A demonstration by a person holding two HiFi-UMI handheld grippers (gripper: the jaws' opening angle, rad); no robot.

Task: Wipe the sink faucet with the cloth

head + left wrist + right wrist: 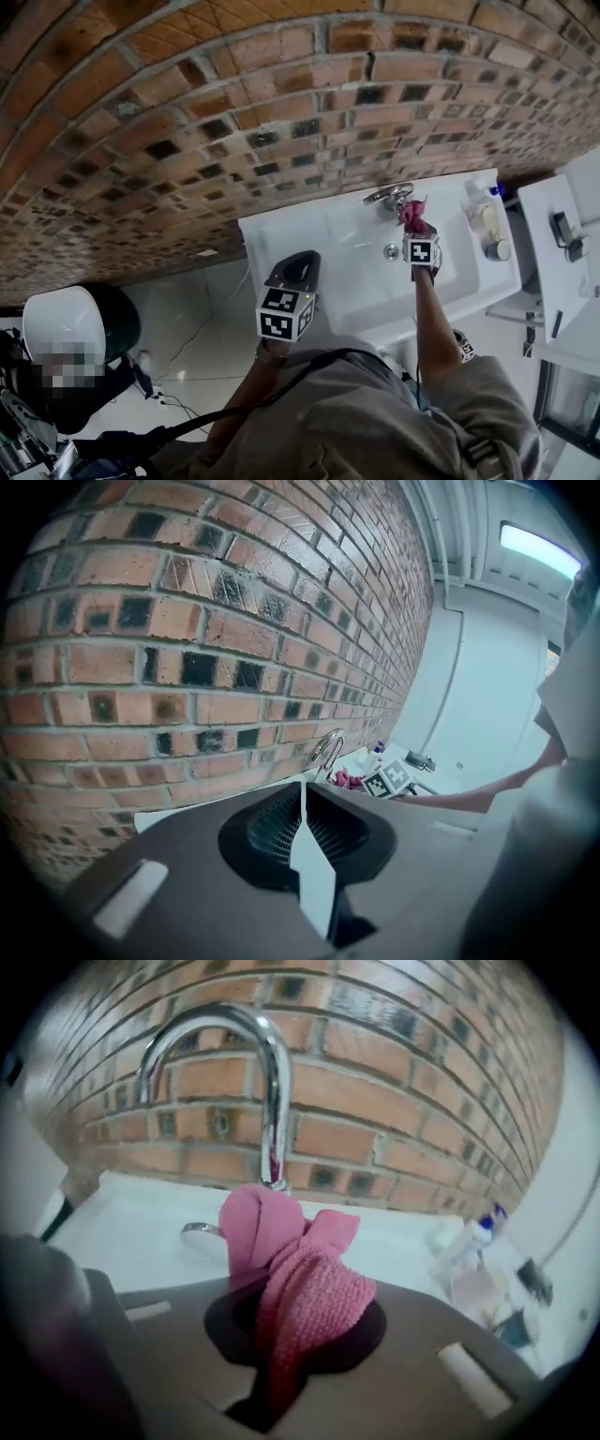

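Observation:
A curved chrome faucet (251, 1063) rises at the back of a white sink (361, 281) against a brick wall; it also shows in the head view (388, 197) and far off in the left gripper view (327, 750). My right gripper (281, 1335) is shut on a bunched pink cloth (295, 1274), held just in front of the faucet's base, close to it. In the head view the cloth (414, 217) sits right by the faucet. My left gripper (298, 269) hangs shut with nothing in it over the sink's left part, away from the faucet.
Bottles (486, 217) stand on the sink's right ledge, also seen at right in the right gripper view (469, 1255). A drain (392, 250) lies in the basin. A white shelf (562, 253) is further right. A white toilet bowl (61, 323) is at lower left.

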